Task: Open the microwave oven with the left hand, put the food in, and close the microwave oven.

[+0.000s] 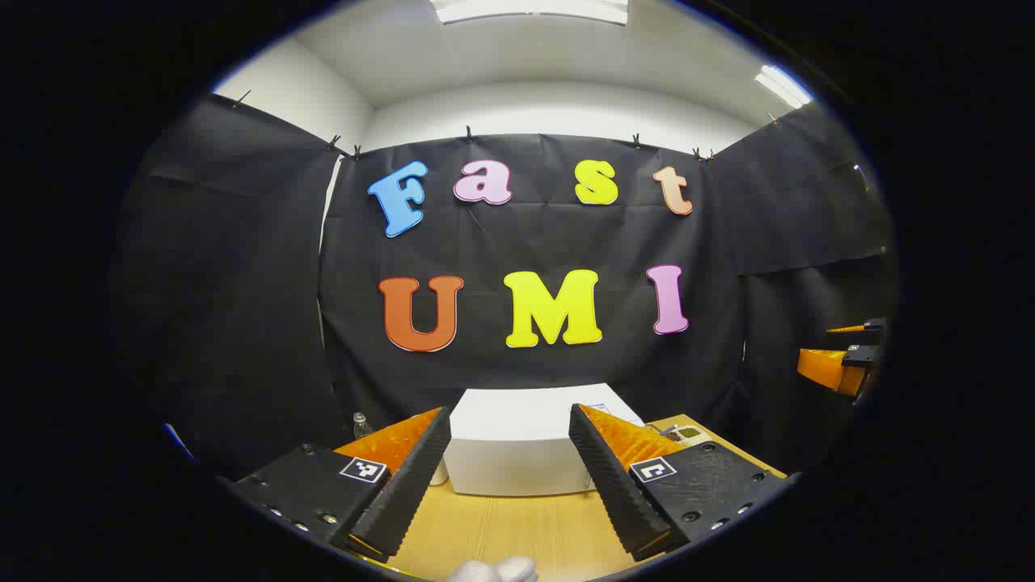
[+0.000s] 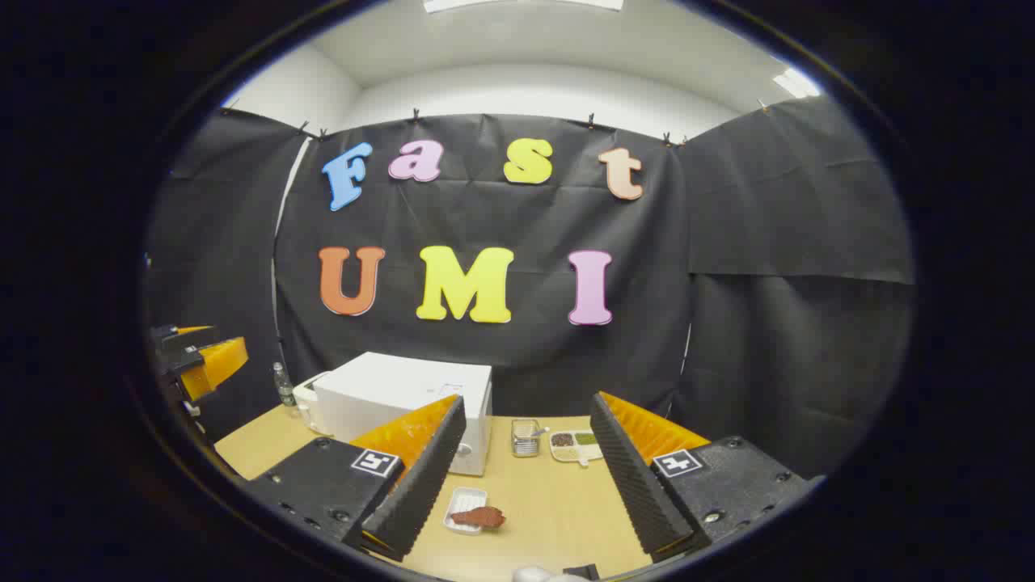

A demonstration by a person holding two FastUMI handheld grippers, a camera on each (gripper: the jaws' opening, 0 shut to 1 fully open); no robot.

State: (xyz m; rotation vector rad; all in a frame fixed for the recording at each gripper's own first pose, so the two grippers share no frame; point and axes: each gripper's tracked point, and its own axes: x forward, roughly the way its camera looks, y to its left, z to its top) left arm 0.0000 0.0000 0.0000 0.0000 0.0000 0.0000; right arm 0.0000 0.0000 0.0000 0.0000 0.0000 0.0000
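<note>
We counted one microwave oven (image 2: 404, 400), white, door closed, standing on the wooden table (image 2: 558, 501) against the black cloth wall; we took it as our landmark. Two grippers were in view. The left gripper (image 1: 509, 477) had its fingers spread apart with nothing between them, the microwave oven (image 1: 517, 444) straight ahead beyond the tips. The right gripper (image 2: 525, 477) likewise held its fingers apart and empty, above the table in front of and to the right of the oven.

Containers noted: one small white tray (image 2: 465, 511) in front of the oven, holding one reddish-brown piece of food (image 2: 479, 516); one clear box (image 2: 525, 437) just right of the oven, contents too small to tell; one divided dish (image 2: 576, 445) beyond that box, with dark and green fillings. One small bottle (image 2: 281, 385) stood left of the oven.
</note>
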